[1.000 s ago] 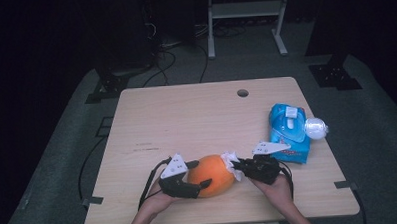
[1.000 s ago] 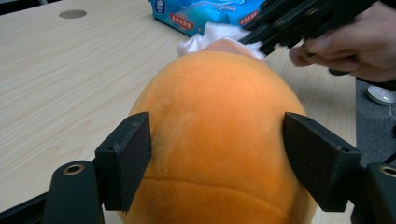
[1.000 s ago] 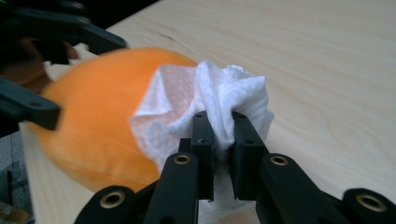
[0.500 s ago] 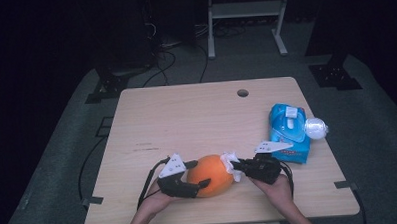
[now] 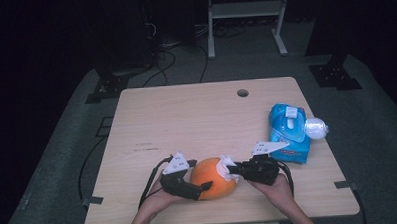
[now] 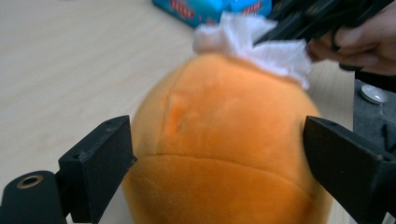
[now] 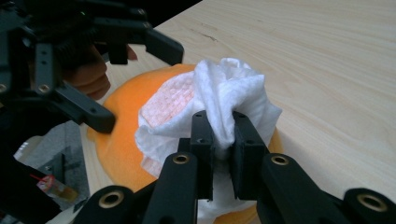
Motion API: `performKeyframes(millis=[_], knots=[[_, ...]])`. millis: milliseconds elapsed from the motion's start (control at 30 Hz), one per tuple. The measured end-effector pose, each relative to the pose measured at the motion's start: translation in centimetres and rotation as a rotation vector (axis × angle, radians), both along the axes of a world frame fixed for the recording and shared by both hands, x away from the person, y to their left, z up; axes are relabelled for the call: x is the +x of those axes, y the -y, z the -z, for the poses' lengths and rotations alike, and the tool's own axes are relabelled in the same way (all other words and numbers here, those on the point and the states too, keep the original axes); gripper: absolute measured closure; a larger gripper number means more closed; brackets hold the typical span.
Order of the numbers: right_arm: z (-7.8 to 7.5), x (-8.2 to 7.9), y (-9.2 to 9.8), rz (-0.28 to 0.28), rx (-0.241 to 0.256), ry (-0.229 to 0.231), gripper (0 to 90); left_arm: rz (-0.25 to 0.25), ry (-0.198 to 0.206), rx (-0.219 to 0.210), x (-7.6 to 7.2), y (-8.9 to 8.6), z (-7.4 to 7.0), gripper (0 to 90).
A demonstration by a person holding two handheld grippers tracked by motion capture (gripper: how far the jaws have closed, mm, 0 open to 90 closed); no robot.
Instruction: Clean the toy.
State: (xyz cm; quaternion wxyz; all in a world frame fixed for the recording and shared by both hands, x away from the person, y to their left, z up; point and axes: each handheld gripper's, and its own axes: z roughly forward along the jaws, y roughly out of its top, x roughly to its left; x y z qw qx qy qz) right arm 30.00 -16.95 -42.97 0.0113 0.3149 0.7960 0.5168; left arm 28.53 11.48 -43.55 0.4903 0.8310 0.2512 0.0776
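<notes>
High view | orange plush ball (image 5: 212,178) at 6 o'clock on table (image 5: 196,117), near front edge | left gripper (image 5: 189,186) jaws spread around ball, bracing from 9 o'clock | right gripper (image 5: 237,171) pinching white wipe (image 5: 226,167) against ball's 2 o'clock side | wiping stroke likely runs toward 9 o'clock | wipe pack (image 5: 289,132) at 2 o'clock.

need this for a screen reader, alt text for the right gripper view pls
The right tool pinches a crumpled white wet wipe against a round orange plush toy on a light wooden table. The left tool, in a hand, grips the toy from the far side.
</notes>
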Motion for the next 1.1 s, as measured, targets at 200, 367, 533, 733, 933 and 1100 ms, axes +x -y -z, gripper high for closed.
performKeyframes(millis=[200, 367, 533, 733, 933, 1100], knots=[[-0.6, 0.1, -0.2, 0.058, 0.002, 0.037, 80.2, -0.034, 0.215, 0.106, -1.3, 2.0, -0.9, 36.3], [-0.7, 0.4, 0.4, 0.088, 0.024, 0.049, 80.3, -0.058, 0.293, 0.109, -1.5, 2.8, -0.6, 32.5], [0.5, 0.7, 0.4, 0.097, -0.007, 0.032, 80.4, -0.076, 0.180, 0.042, -0.6, 1.2, -0.6, 16.5], [-1.1, -1.4, -2.2, 0.031, -0.060, 0.138, 80.4, -0.040, 0.204, 0.112, -1.2, 2.3, 0.3, 20.3], [-0.8, -0.7, -1.6, 0.077, -0.094, 0.158, 80.5, -0.078, 0.147, 0.033, -0.5, 0.7, -0.7, 11.6], [-0.7, -0.8, -1.1, 0.098, -0.093, 0.159, 80.5, -0.050, 0.119, 0.058, -0.2, 0.8, 0.2, 16.2]])
